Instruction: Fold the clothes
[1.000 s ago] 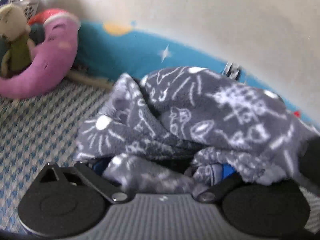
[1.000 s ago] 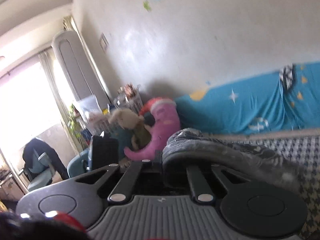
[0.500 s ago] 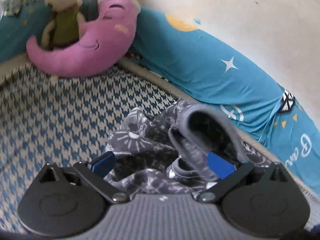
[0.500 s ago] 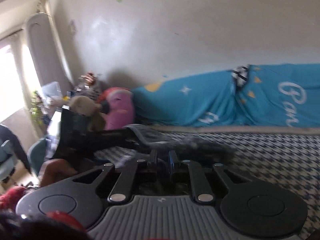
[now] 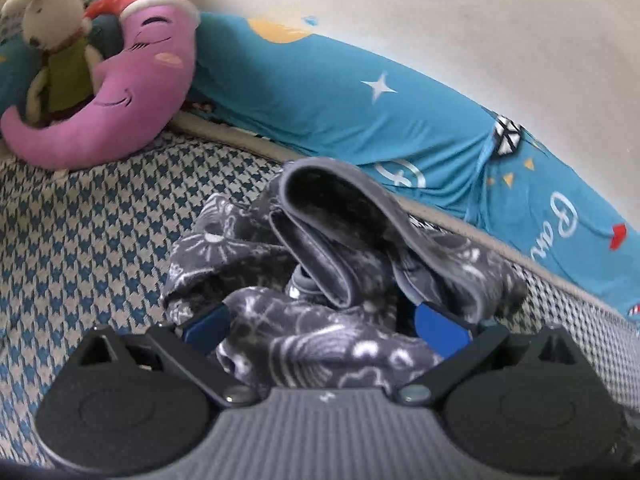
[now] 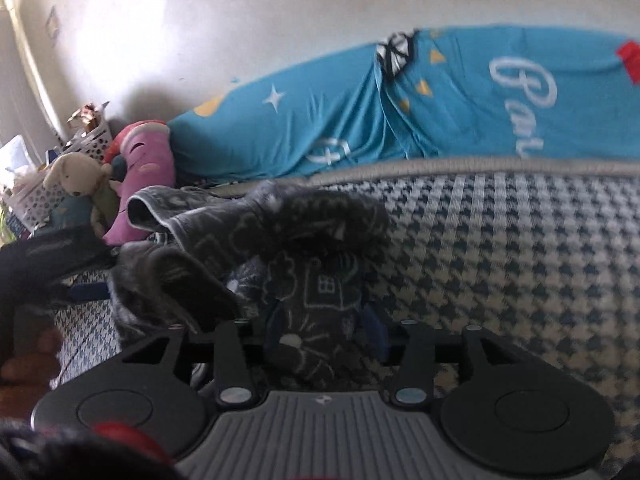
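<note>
Left wrist: your left gripper (image 5: 324, 322) is spread wide, and the garment (image 5: 340, 264) bunched on the bed (image 5: 80, 240) sits loosely between its fingers; lift and it slips. Right wrist: your right gripper (image 6: 326, 330) pinches a thick wad of garment (image 6: 308, 280), so pulling could drag several layers and ruin the fold.

Left gripper (image 5: 324, 322): low and roughly level, blue pads (image 5: 438, 326) spread wide at 9 and 3 o'clock, jaws parted. Right gripper (image 6: 324, 326): low, level, fingers (image 6: 374, 326) drawn in but not meeting, fabric bunched between them. From the right wrist view, the left gripper body and the person's hand (image 6: 28, 356) sit at 9 o'clock
</note>
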{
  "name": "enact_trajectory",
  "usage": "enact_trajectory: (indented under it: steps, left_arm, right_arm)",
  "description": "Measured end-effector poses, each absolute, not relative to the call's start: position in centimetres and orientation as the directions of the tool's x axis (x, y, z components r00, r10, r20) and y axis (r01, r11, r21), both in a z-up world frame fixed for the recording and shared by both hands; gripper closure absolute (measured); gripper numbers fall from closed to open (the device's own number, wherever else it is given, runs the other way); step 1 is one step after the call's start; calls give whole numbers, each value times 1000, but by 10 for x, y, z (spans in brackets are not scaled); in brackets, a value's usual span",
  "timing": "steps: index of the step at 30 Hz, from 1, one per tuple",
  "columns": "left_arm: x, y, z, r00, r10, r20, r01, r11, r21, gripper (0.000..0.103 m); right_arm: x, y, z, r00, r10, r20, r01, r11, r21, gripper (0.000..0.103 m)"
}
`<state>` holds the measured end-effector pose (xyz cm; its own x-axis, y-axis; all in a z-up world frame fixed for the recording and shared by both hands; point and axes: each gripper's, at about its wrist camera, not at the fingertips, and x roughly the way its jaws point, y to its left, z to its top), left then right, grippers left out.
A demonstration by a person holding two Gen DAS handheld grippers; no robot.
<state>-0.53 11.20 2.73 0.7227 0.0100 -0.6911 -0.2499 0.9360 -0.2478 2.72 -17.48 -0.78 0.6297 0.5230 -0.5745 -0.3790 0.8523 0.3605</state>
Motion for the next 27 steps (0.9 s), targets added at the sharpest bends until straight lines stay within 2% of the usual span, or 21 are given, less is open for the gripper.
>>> enact_trajectory:
  steps: [2, 4, 12, 13, 15, 16, 17, 18, 22, 27]
  left_arm:
    - [-8, 107, 29, 724, 5, -689, -231, 944, -236, 0]
    - [-10, 105, 29, 723, 4, -691, -221, 949, -225, 0]
    - [-7, 115, 17, 687, 11, -726, -241, 947, -214, 0]
    - [-7, 115, 16, 683, 12, -731, -243, 947, -212, 0]
    - [-6, 115, 13, 674, 15, -739, -247, 947, -206, 0]
    - [-5, 114, 13, 671, 19, -742, -250, 947, -202, 0]
    - [-4, 114, 12, 667, 23, -744, -252, 947, -197, 0]
    - [-4, 113, 11, 666, 27, -746, -255, 947, -194, 0]
    - [-2, 111, 10, 662, 41, -748, -269, 945, -186, 0]
    - [-4, 102, 18, 699, 29, -714, -252, 945, -209, 0]
  right_arm:
    - [33, -171, -13, 623, 525, -580, -360, 851, 382, 46]
    - [41, -167, -20, 615, 525, -589, -340, 850, 403, 44]
    - [67, -160, -46, 556, 572, -603, -261, 809, 527, 44]
    - [68, -159, -47, 553, 578, -600, -257, 804, 536, 46]
    - [69, -156, -47, 550, 590, -591, -259, 794, 550, 62]
    - [69, -153, -46, 551, 595, -585, -267, 790, 552, 77]
    - [68, -151, -43, 556, 597, -579, -276, 789, 548, 88]
    - [66, -149, -39, 563, 595, -574, -287, 792, 539, 92]
    - [55, -147, -16, 619, 577, -533, -316, 804, 503, 94]
    - [32, -168, 30, 722, 570, -392, -346, 788, 509, 95]
